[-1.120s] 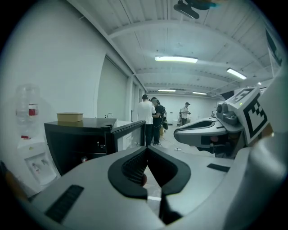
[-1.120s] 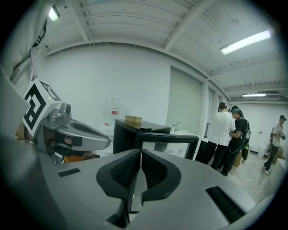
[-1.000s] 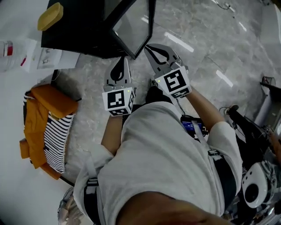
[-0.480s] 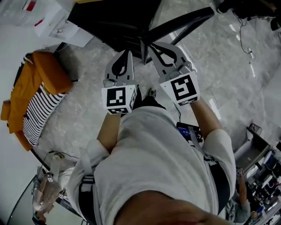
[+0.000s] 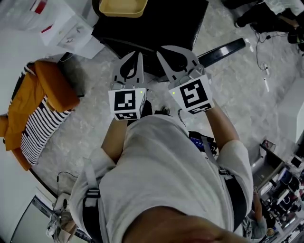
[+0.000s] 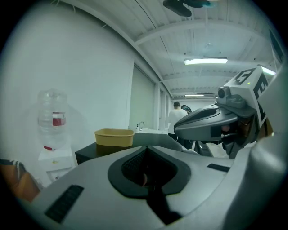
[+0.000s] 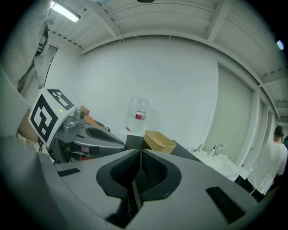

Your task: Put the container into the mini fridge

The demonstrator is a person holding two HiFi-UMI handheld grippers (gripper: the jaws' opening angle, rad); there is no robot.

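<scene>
Both grippers are up in front of the person, side by side above the grey marble floor (image 5: 247,95), and neither carries anything. The left gripper (image 6: 148,177) has its jaws pressed together with nothing between them; the right gripper (image 7: 136,173) is just as tightly closed and just as empty. Ahead of them sits the black mini fridge (image 5: 161,28), and there's the yellow container (image 5: 122,6), resting on top of it, well clear of both sets of jaws. A clear water bottle (image 7: 137,116) stands on white boxes (image 5: 66,29) just left of the fridge. Off to the left, an orange jacket (image 5: 52,88) lies draped over striped cloth (image 5: 40,129)
</scene>
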